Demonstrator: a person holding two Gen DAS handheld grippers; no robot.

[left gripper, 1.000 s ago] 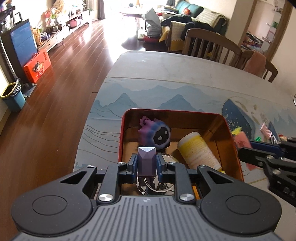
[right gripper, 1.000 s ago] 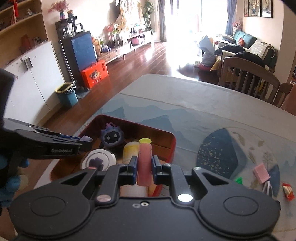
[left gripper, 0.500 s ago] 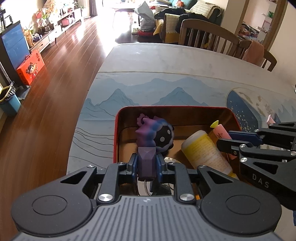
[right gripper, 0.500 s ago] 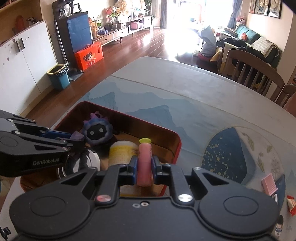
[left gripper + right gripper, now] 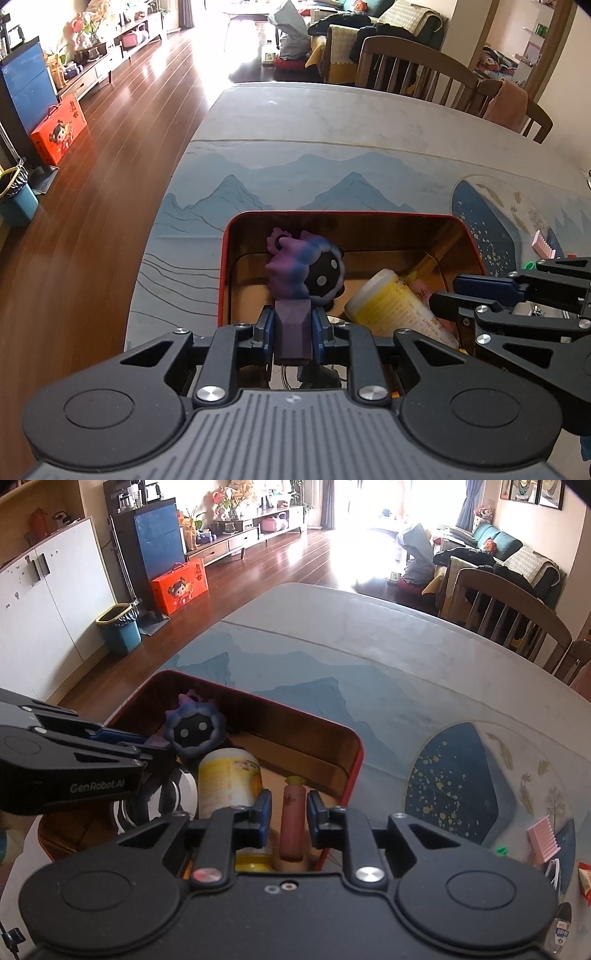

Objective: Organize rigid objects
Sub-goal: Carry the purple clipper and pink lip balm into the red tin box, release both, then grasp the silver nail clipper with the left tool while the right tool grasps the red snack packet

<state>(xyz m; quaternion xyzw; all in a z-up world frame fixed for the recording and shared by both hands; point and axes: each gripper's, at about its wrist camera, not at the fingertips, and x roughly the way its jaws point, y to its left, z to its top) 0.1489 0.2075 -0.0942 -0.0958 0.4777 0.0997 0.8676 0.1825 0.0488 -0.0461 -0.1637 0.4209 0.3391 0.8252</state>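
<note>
Parts of the tin's contents are staying out of my sight

My left gripper point(image 5: 294, 328) is covering the lower end of the purple block point(image 5: 293, 326) and the white round thing point(image 5: 177, 794) under it; my right gripper point(image 5: 285, 814) is hiding the foot of the pink tube point(image 5: 291, 819), and print on the yellow bottle point(image 5: 391, 306) is reading too small for me.

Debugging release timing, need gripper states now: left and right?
Left gripper: closed on the purple block, over the red tin.
Right gripper: jaws opening, pads clear of the pink tube between them, inside the tin.
</note>
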